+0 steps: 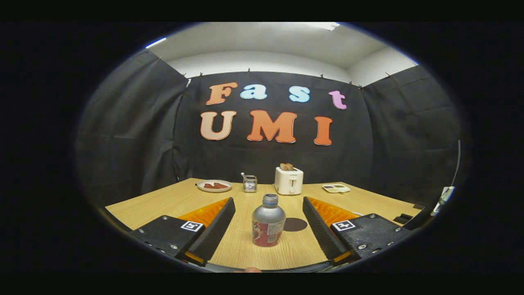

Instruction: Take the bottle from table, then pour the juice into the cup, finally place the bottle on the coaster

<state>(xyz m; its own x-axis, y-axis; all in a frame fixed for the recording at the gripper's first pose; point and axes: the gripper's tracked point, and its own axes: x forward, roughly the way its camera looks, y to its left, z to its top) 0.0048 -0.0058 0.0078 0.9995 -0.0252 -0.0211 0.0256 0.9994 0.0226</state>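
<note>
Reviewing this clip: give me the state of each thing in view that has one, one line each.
Gripper: open, fingers either side of the bottle, not touching it.
Bottle: upright on the table, cap off.
Coaster: bare, just behind the bottle.
Cup: upright, far side; contents cannot be told.
Toaster: toast sticking up from the slots.
Plate: holds food.

Open lane ahead, clutter far.
My gripper [269,207] is spread wide; only the bottle [268,224] stands between its fingers, the coaster [295,224] beside it; toaster [288,180] and cup [249,183] block far centre.
</note>
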